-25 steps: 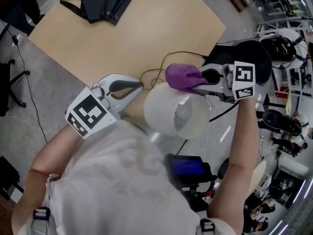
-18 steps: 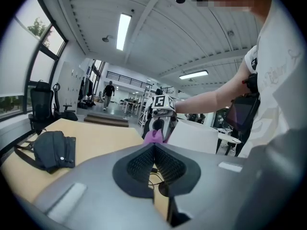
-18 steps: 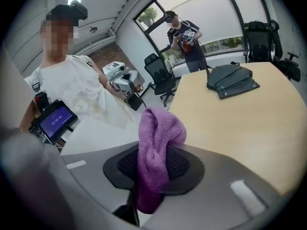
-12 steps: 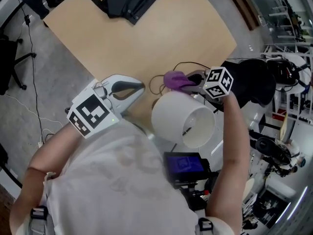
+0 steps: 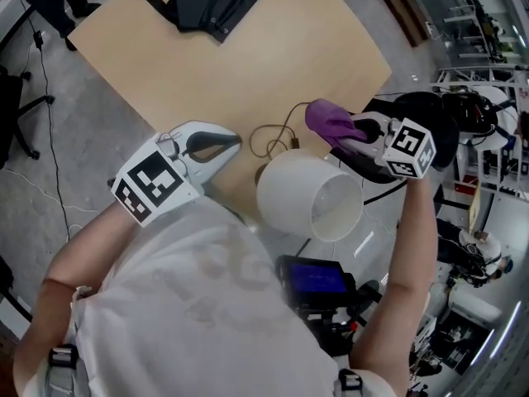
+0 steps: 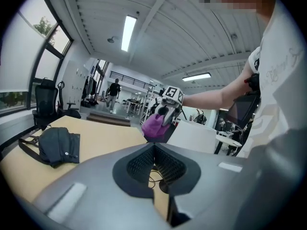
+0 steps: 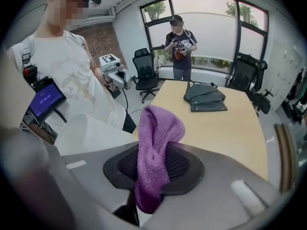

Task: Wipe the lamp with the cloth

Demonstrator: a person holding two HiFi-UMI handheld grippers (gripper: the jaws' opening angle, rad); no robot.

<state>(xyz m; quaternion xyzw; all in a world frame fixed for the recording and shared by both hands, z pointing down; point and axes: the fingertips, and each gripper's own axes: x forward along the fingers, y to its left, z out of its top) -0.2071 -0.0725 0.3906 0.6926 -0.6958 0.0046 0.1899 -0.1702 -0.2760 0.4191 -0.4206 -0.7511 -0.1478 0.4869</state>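
Lamp [image 5: 289,193] base is hidden under its own white shade in the head view. Black bag [image 5: 202,2] gets clipped by the top edge. Purple cloth [image 7: 156,138] tail is buried between the right gripper [image 5: 357,131] fingers [image 7: 184,166].

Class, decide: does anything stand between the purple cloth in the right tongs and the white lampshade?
Nothing visible does. The purple cloth, clamped in the right tongs, sits apart from the white lampshade, just past its far edge, with only open space between them.
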